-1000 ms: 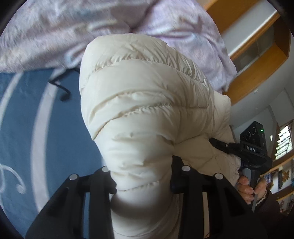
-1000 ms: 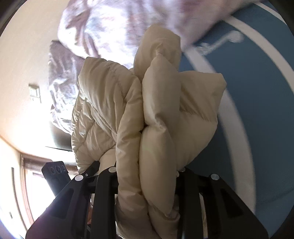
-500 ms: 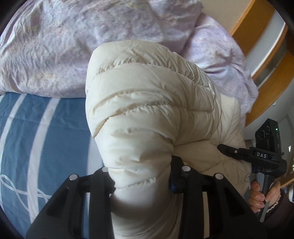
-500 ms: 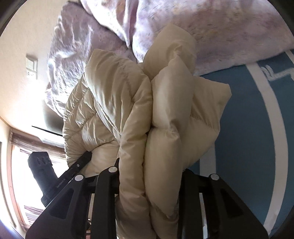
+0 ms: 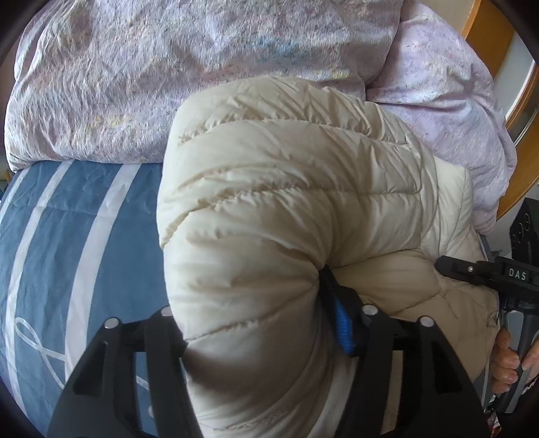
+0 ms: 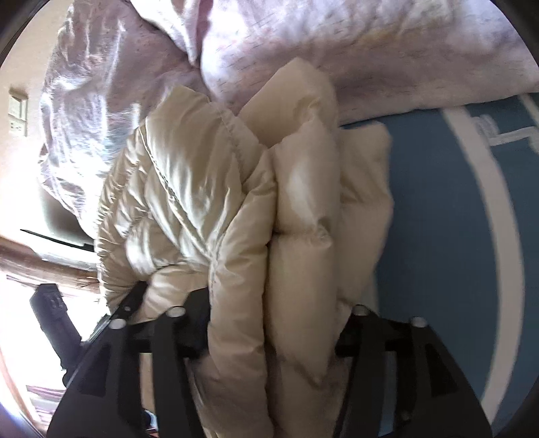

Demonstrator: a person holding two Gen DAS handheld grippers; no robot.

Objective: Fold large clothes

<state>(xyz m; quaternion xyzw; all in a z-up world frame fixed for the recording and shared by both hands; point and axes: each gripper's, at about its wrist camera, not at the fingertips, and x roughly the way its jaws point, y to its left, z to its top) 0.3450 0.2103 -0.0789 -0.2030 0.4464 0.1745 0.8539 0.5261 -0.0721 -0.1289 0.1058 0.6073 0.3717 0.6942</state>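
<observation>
Compared with a second earlier, both of your claws had widened. In the left wrist view your left claw (image 5: 259, 323) was opening, its fingers further apart than before, with the cream puffer jacket (image 5: 286, 202) still bulging between them; the blue pad on the right finger (image 5: 343, 323) now showed where it had been buried in the fabric, though the jacket still pressed against both fingers. The view had also swung: the lilac duvet (image 5: 168, 74) filled the whole top of the frame, where earlier more blue bed cover (image 5: 67, 236) showed at left.

In the right wrist view your right claw (image 6: 269, 320) was opening too, a thick fold of the same jacket (image 6: 286, 219) standing between its fingers. The left finger (image 6: 168, 353) looked to have a dark gap beside the fabric; whether the right one still touched it, I cannot tell.

The jacket sat bunched at frame centre in both views, against the duvet's edge above the striped bed cover.

Only the left view showed your other hand (image 5: 505, 357) at lower right, gripping the right claw's handle, and the wooden frame (image 5: 485, 30) at upper right. Only the right view showed a wall switch plate (image 6: 17, 111) at upper left and bright window light at lower left.
</observation>
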